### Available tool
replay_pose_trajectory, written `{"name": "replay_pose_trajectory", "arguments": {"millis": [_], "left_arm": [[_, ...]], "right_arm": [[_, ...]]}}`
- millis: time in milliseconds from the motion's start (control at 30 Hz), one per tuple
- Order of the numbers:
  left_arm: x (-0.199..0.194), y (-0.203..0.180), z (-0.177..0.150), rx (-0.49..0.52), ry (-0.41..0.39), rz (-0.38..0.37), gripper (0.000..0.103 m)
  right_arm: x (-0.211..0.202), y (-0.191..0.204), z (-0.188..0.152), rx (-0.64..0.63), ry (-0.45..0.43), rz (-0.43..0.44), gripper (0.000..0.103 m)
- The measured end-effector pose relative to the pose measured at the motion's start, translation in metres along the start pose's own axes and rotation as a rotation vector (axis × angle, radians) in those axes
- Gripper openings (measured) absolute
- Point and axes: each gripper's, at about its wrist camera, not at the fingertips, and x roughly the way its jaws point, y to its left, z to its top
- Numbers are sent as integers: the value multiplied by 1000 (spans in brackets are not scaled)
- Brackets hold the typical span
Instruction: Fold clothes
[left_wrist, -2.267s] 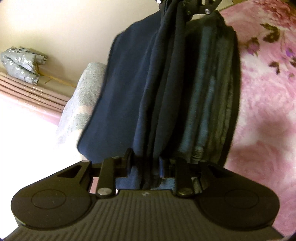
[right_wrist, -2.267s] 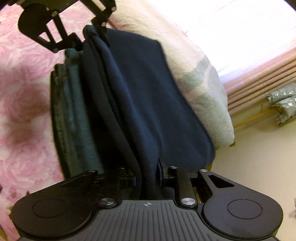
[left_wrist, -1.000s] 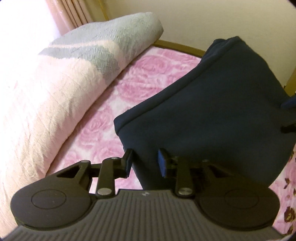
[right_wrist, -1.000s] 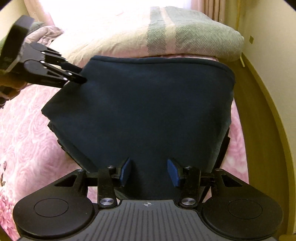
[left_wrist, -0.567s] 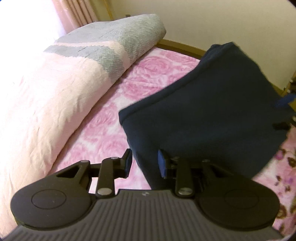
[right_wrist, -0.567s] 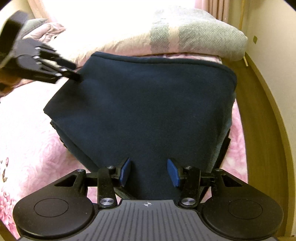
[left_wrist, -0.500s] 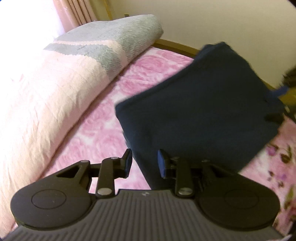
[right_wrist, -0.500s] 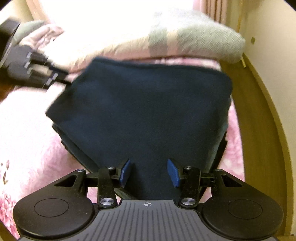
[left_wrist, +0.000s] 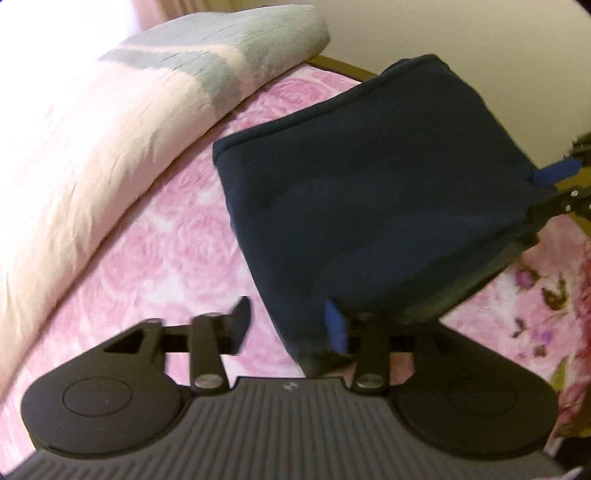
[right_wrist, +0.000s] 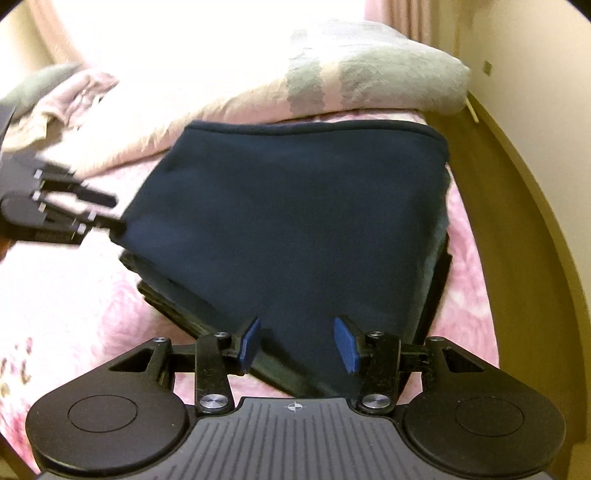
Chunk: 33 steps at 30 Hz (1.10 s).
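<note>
Your folded dark navy fleece garment (right_wrist: 295, 229) lies flat on the pink rose-patterned bedspread (left_wrist: 177, 258), stacked in several layers, near the bed's right edge beside the wooden bed frame (right_wrist: 517, 221). Far behind it sits a rolled pale pink quilt with grey-green stripes (right_wrist: 332, 74); a crumpled pink-grey cloth (right_wrist: 66, 92) lies far left.

Your left gripper (left_wrist: 288, 325) is at the garment's left near corner. Its jaws are opening: the left finger stands clear over the bedspread, the blue pad (left_wrist: 336, 328) on the other finger sits at the cloth's edge, and the corner lies between them without being pinched. From the right wrist view the same gripper (right_wrist: 107, 210) shows blurred at the far left corner of the fabric.

Your right gripper (right_wrist: 295, 343) hovers at the near edge. Jaws stand about half apart, blue pads (right_wrist: 249, 339) on either side of the top layer, not pressing it. In the left wrist view it (left_wrist: 554, 192) shows at the right edge, blue pad just beside the fabric.
</note>
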Motion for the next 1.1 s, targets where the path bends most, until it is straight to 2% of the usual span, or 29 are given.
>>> {"name": "replay_pose_trajectory", "arguments": {"millis": [167, 200, 267, 400, 500, 633, 800, 900, 1033, 1100], "left_arm": [[-35, -20, -34, -174, 41, 5, 78], [-41, -24, -41, -208, 53, 8, 83], [-51, -31, -54, -270, 72, -2, 90], [-68, -43, -80, -349, 81, -29, 95], [-84, -50, -91, -317, 45, -5, 96], [-116, -52, -97, -300, -98, -17, 96], [-163, -61, -116, -230, -218, -28, 96], [-182, -62, -130, -251, -220, -58, 96], [-204, -67, -147, -308, -237, -50, 96], [-215, -70, -155, -303, -234, -46, 96]], "right_arm": [[-22, 8, -18, 98, 25, -21, 50], [-26, 9, -23, 121, 31, -24, 70], [-38, 12, -34, 180, 17, -18, 96], [-56, 19, -51, 242, 14, -14, 96], [-74, 27, -63, 281, 2, -36, 96], [-105, 46, -79, 329, -53, -81, 96], [-145, 91, -98, 347, -116, -125, 96], [-166, 118, -105, 319, -153, -137, 96], [-188, 147, -117, 300, -187, -164, 96], [-194, 159, -123, 302, -198, -184, 96]]}}
